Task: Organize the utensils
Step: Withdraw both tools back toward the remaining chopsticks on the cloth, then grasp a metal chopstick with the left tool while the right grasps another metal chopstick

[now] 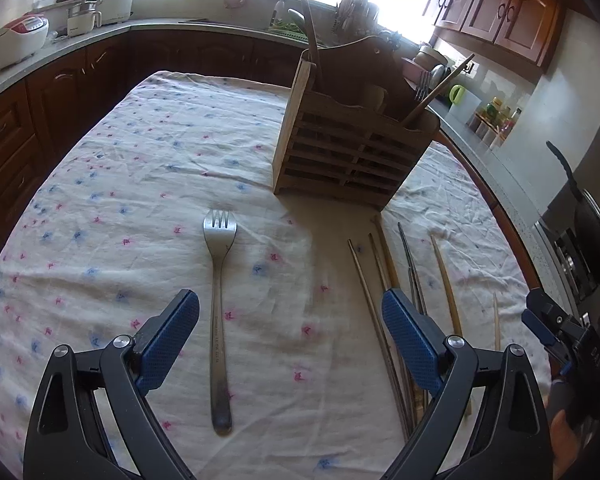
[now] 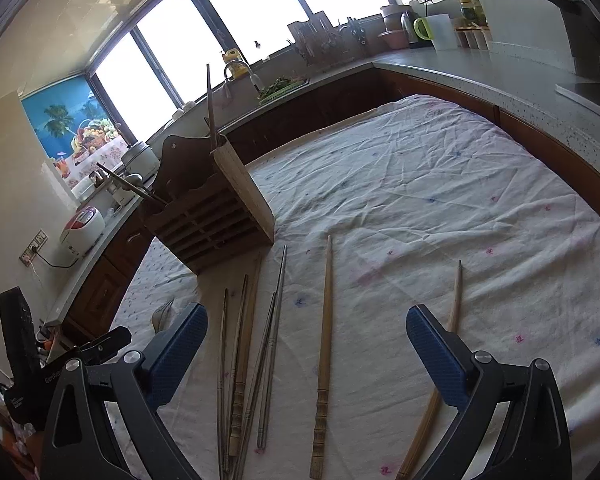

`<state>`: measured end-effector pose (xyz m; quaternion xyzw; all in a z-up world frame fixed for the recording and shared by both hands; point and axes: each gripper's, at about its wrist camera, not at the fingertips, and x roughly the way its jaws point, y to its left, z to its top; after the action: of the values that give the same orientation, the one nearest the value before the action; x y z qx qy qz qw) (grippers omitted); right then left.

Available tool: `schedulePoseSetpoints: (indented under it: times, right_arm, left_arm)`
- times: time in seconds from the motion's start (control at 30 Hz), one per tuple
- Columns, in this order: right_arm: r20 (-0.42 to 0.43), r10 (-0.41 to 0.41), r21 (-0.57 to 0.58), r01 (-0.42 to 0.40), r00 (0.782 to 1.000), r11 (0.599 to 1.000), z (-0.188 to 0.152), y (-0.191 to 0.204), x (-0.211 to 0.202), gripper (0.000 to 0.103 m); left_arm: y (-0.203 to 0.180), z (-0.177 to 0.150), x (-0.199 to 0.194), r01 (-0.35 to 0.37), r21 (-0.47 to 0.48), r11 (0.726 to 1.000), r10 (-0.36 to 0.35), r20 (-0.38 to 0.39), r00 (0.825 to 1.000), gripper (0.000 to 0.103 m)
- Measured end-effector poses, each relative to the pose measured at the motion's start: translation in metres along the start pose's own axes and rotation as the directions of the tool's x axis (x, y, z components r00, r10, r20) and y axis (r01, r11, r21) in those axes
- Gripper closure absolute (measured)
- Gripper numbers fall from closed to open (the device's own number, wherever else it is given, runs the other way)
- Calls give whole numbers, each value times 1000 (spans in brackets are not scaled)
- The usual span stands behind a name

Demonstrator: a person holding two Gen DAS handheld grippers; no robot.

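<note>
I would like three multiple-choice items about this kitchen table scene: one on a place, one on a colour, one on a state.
1. Where does the fork lie?
A. inside the holder
B. on the cloth, left of the chopsticks
C. on the counter

2. What colour are the pads of the left gripper?
A. red
B. green
C. blue

3. How is the right gripper?
A. open, empty
B. shut on a chopstick
C. holding the fork

Key: 1 B, the chopsticks lie to its right; 2 C, blue textured pads; 3 A, jaws wide apart, nothing between them held.
</note>
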<state>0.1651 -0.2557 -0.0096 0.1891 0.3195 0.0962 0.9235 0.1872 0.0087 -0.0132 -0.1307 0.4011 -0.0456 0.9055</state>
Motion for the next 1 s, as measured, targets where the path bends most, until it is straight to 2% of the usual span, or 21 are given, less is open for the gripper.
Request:
schedulePoseSetpoints:
  times: [0.13, 0.2, 0.3, 0.37, 0.47, 0.53, 0.57, 0.6, 0.67, 0.87, 1.0]
  right_arm:
    - [-16, -7, -28, 7, 1000, 1000, 8, 4, 11, 5]
    - [-28, -11, -35, 10, 1000, 999, 12, 7, 19, 8]
    - [-60, -5, -45, 2, 998, 999, 18, 11, 34, 28]
    - [-89, 0, -57, -5, 996, 998, 22, 15, 46, 44]
    - [-126, 8, -71, -17, 992, 997, 29, 18, 66, 57]
    - [-150, 13, -80, -25, 989, 996, 33, 20, 79, 62]
    - [-162, 16, -85, -30, 987, 996, 34, 21, 86, 66]
    - [-175, 18, -93, -35, 984, 995, 36, 23, 93, 67]
    - [-194, 10, -117, -33, 981, 993, 38, 27, 105, 71]
    - [-247, -21, -169, -22, 969, 985, 40, 33, 138, 79]
    - [-271, -47, -200, -8, 961, 980, 40, 36, 154, 81]
  left_arm:
    - [-6, 6, 10, -1, 17, 1000, 1, -23, 1000, 11]
    - [-10, 9, 18, 0, 36, 999, 2, -45, 999, 21]
    - [-16, 14, 31, 26, 41, 999, -23, -84, 996, 32]
    - [-20, 18, 38, 40, 49, 998, -35, -102, 994, 39]
    - [-27, 25, 48, 56, 62, 996, -48, -126, 991, 43]
    - [-34, 28, 58, 61, 85, 995, -48, -150, 988, 47]
    - [-37, 29, 63, 62, 95, 994, -46, -162, 986, 53]
    - [-40, 30, 68, 66, 102, 993, -47, -177, 983, 59]
    - [-45, 30, 78, 70, 108, 992, -47, -201, 978, 64]
    - [-52, 31, 98, 82, 122, 989, -51, -242, 969, 67]
    - [-54, 32, 105, 88, 125, 988, -53, -259, 964, 74]
